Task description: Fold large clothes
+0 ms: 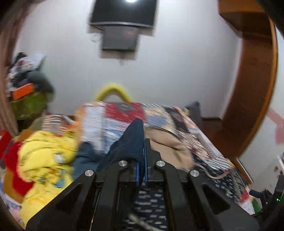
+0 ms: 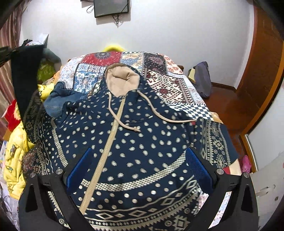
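A navy hoodie point(image 2: 134, 135) with pale dots, a tan zip and a tan-lined hood lies front-up on a bed, hood toward the far wall. The left gripper point(image 1: 141, 160) has its jaws pinched tight on a dark fold of the garment, apparently its left sleeve, lifted as if to carry it across the body. The right gripper point(image 2: 140, 170) hovers over the hem, jaws spread wide, holding nothing. Beneath is a patchwork bedspread point(image 2: 170, 80). A heap of yellow clothing point(image 1: 48, 160) sits at the left. A dark screen point(image 2: 111, 7) hangs on the white far wall; a wooden wardrobe point(image 2: 264, 67) stands right.
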`<state>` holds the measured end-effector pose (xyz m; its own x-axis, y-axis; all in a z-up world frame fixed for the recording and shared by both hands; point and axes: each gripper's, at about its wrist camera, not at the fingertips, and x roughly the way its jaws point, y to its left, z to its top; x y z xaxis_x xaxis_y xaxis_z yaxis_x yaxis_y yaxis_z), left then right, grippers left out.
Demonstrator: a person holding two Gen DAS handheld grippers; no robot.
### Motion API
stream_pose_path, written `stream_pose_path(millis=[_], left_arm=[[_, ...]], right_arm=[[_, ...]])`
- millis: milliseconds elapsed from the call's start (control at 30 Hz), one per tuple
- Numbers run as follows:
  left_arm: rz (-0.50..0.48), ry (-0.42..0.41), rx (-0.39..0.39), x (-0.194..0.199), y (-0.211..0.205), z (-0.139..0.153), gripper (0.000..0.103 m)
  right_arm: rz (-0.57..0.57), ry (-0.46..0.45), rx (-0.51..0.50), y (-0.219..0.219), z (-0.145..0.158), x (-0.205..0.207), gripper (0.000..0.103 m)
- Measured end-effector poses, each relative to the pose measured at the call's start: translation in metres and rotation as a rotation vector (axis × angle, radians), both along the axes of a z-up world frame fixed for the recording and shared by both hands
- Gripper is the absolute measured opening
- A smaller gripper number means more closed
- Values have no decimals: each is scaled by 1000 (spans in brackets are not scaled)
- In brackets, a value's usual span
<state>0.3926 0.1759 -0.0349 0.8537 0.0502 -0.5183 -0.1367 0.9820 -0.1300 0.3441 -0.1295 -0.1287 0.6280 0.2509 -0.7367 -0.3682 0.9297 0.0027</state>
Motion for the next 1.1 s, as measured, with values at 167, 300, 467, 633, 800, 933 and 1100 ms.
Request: stream_pose_path(millis=[167, 300, 467, 633, 800, 933, 1100], left_arm=[[-175, 178, -58, 37, -86, -65, 3], [-258, 358, -54, 50, -138, -132, 3], [-359, 565, -36, 47, -178, -201, 3], [-435, 603, 54, 13, -201, -208, 26], [-483, 542, 54, -27, -186, -177, 56], [-422, 472, 51, -52, -148, -152, 64], [-272, 414, 98, -69, -83, -134, 69]], right_arm=[[-21, -1, 14, -26, 1, -2, 103], [-46, 24, 19, -50, -4, -4, 103], [-64, 48, 8, -72, -10, -9, 103], [-68, 60, -13, -80, -14, -11, 103], [-50, 54, -31, -68, -12, -13, 103], [1, 39, -44, -43, -7, -15, 103], [91, 36, -83, 2, -10, -11, 103]])
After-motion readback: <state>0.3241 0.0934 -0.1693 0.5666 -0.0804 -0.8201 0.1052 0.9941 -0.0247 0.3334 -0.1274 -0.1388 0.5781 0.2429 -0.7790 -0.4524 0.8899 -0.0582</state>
